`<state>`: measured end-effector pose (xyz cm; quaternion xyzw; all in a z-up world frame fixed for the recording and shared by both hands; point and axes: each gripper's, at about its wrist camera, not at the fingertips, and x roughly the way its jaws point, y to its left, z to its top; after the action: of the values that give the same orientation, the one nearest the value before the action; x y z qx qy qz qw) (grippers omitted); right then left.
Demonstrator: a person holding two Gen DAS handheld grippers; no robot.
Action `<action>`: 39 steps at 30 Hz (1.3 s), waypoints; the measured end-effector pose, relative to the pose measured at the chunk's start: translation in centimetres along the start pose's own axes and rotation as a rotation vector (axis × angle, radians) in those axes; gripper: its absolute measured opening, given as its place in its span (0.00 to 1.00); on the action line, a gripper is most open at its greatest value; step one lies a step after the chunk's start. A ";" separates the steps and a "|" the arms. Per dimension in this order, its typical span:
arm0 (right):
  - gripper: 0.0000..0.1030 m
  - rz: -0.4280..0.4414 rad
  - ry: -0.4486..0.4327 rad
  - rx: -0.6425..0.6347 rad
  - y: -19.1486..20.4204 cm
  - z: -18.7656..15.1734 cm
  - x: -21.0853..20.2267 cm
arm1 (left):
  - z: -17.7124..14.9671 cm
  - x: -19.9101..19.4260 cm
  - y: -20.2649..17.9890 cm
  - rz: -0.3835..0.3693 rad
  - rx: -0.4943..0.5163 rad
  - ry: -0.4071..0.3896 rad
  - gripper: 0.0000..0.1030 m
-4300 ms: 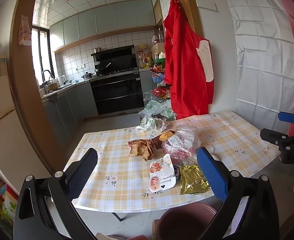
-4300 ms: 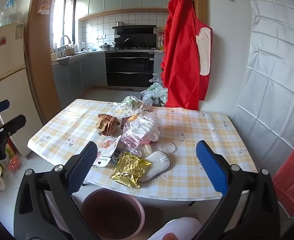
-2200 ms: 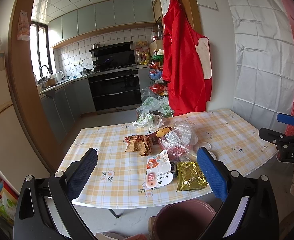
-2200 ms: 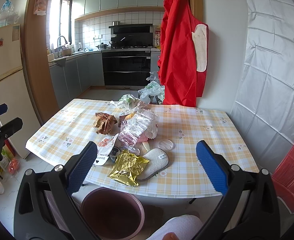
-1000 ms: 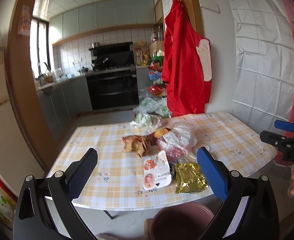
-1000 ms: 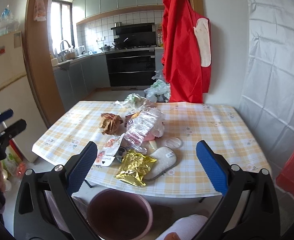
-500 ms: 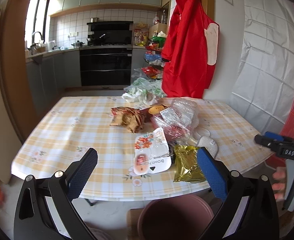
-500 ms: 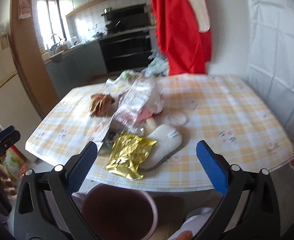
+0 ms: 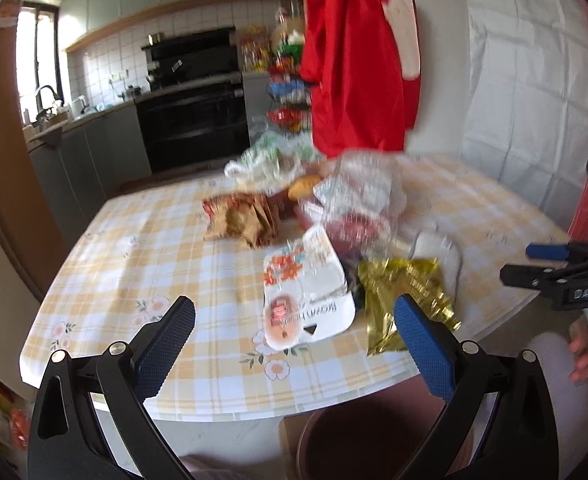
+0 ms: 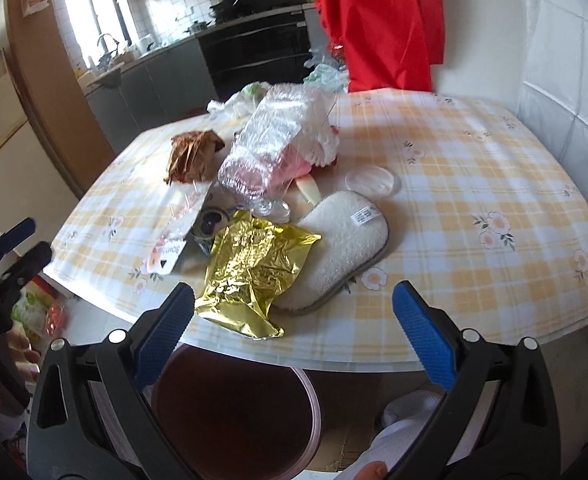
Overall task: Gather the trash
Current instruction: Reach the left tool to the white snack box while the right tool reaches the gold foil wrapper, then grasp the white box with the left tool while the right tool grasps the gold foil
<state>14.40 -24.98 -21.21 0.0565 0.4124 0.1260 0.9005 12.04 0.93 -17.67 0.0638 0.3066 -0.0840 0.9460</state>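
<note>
Left gripper [image 9: 290, 328]: hovering level over the near table edge, jaws spread wide, gripping nothing. Right gripper [image 10: 292, 312]: tilting down over the same edge, jaws likewise wide and empty, framing the gold wrapper [image 10: 250, 264]. Trash sitting in a cluster on the checked table [image 10: 474, 184]: gold wrapper overlapping the white slipper [image 10: 346, 240], white pouch [image 9: 306, 292] just beside it, clear bag [image 10: 278, 144] and brown wrapper [image 10: 192, 154] farther back. Bin [image 10: 234, 412] standing below the table edge, beneath the wrapper.
</note>
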 end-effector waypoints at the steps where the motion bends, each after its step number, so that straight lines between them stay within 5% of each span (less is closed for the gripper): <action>1: 0.95 -0.003 0.003 0.000 -0.1 0.1 0.4 | -0.1 0.7 -0.2 0.000 0.004 0.013 0.95; 8: 0.95 0.046 0.034 0.031 -1.4 0.0 3.0 | -1.1 6.5 -1.6 -0.040 0.025 0.109 0.95; 24: 0.94 0.062 0.074 0.042 -2.4 -0.7 6.3 | -2.0 15.7 -5.3 0.104 0.306 0.134 0.94; 25: 0.94 0.066 0.074 0.043 -2.2 -0.8 6.4 | -2.0 15.9 -5.1 0.097 0.298 0.136 0.90; 29: 0.94 0.083 0.069 0.027 -1.2 -0.9 7.1 | -2.1 16.0 -3.3 0.078 0.231 0.160 0.29; 30: 0.94 0.094 0.070 0.028 -0.8 -1.0 7.5 | -2.1 15.7 -2.7 0.081 0.197 0.154 0.20; 34: 0.94 0.124 0.061 0.041 0.2 -1.0 8.6 | -1.8 13.0 1.8 0.073 -0.014 0.087 0.12; 39: 0.94 0.089 0.060 0.072 1.3 -0.5 10.8 | -1.4 9.8 4.4 0.074 -0.105 0.026 0.04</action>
<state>20.55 -20.83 -29.13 0.1032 0.4404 0.1526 0.8787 19.90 4.28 -24.29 0.0263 0.3203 -0.0319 0.9464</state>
